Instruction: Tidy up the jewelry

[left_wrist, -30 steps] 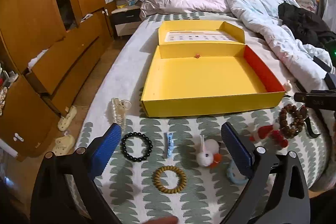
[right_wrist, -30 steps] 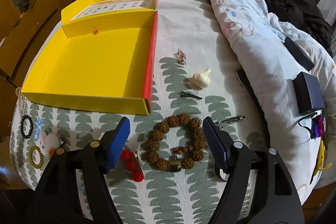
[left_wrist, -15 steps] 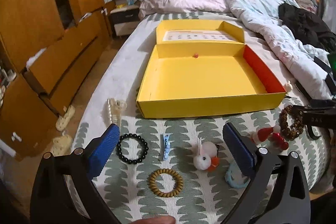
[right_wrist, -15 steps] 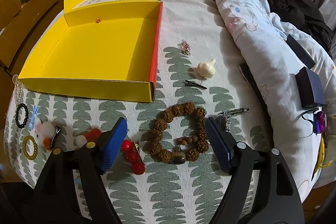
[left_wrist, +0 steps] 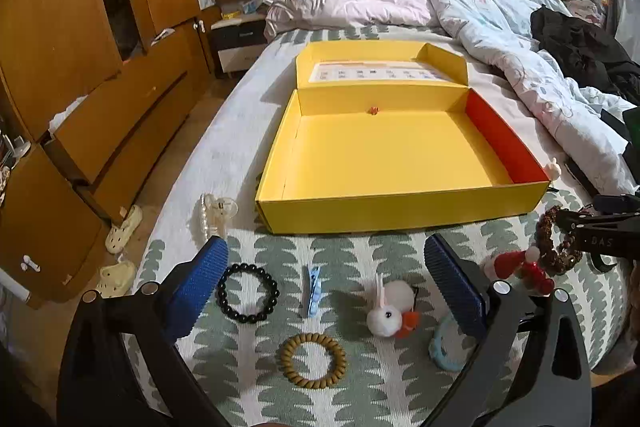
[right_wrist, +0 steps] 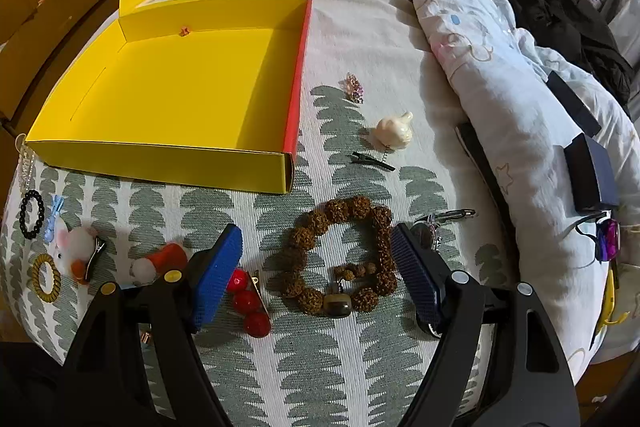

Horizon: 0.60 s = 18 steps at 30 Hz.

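A brown knobbly bead bracelet (right_wrist: 340, 255) lies flat on the leaf-patterned bedspread, between the fingers of my right gripper (right_wrist: 318, 267). That gripper is open, with its blue pads (right_wrist: 220, 267) on either side of the bracelet and not pressing it. My left gripper (left_wrist: 328, 279) hangs open above a black bead bracelet (left_wrist: 247, 293), a blue clip (left_wrist: 313, 289), a white bunny hair clip (left_wrist: 390, 311) and a brown coil hair tie (left_wrist: 313, 354). The open yellow box (left_wrist: 396, 155) (right_wrist: 180, 87) sits just beyond, with only a tiny orange piece at its back wall.
A red berry clip (right_wrist: 248, 301) lies by the right gripper's left finger. A white charm (right_wrist: 394, 133), black clip (right_wrist: 372, 163) and pink brooch (right_wrist: 352, 87) lie right of the box. A pearl clip (left_wrist: 216, 213) lies left of it. A rumpled duvet (right_wrist: 500, 67) borders the right, wooden cabinets (left_wrist: 80, 67) the left.
Both views have shifted only slightly. The right gripper's jaws stand a touch wider around the brown bracelet. Nothing was picked up or moved.
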Motion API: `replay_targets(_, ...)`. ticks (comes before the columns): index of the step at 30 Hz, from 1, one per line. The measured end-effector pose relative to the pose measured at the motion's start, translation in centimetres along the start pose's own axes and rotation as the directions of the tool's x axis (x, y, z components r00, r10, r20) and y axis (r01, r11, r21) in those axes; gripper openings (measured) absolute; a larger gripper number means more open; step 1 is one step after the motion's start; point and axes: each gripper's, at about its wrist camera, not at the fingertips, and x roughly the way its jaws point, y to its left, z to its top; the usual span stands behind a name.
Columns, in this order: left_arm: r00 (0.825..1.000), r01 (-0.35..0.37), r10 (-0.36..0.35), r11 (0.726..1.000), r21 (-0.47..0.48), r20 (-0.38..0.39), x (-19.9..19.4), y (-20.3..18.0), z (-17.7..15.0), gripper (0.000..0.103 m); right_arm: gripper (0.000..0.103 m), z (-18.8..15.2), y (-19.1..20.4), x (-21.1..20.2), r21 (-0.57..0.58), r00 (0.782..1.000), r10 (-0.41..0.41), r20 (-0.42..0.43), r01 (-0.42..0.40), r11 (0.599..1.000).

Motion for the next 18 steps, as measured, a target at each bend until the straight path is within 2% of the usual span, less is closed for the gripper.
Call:
replay_targets(11, 0.999, 0.034, -0.034, 0.999, 0.011, -0.009, 0.32, -0.69, 0.37, 0.097, 0.078, 0.04, 0.05, 0.21, -0.007, 1.0, -0.007, -0.002, 0.007, 1.0)
replay_targets(18, 1.0, 0.012, -0.012, 1.0, 0.001, -0.024, 0.68, -0.74, 0.34, 0.097, 0.078, -0.12, -0.35, 0.79, -0.005, 1.0, -0.017, -0.015, 0.017, 1.0)
